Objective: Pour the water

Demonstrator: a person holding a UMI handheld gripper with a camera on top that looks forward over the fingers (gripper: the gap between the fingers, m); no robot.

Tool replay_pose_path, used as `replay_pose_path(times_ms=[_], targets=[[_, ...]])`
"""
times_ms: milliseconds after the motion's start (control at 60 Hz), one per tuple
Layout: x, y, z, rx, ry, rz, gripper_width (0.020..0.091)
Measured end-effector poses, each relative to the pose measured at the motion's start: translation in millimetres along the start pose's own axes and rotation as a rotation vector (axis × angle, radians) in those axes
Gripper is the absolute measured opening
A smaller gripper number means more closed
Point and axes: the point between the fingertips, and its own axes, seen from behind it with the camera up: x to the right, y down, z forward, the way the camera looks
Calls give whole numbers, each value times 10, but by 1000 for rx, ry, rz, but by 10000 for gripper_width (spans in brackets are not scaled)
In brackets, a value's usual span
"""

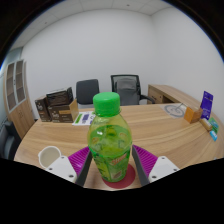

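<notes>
The hand-held gripper pinches the bottle upright over the worktop; I'd tip slowly toward the cup at nine o'clock, aiming carefully.

Two office chairs stand behind the wooden table, boxes near them.

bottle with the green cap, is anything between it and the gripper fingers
Nothing visible does. The green-capped bottle stands upright between the fingers of the gripper, whose purple pads sit at either side of it. The white cup sits off to one side on the wooden table.
</notes>
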Motion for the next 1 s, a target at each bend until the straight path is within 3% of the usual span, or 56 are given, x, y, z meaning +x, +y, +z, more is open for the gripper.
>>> replay_pose_path(times_ms=[67, 417, 750, 1000], targets=[[10, 18, -87, -8, 10, 6, 806], [1, 127, -1319, -71, 137, 19, 803], [-326, -483, -2355, 15, 170, 38, 817], [-415, -717, -2600, 33, 187, 5, 817]])
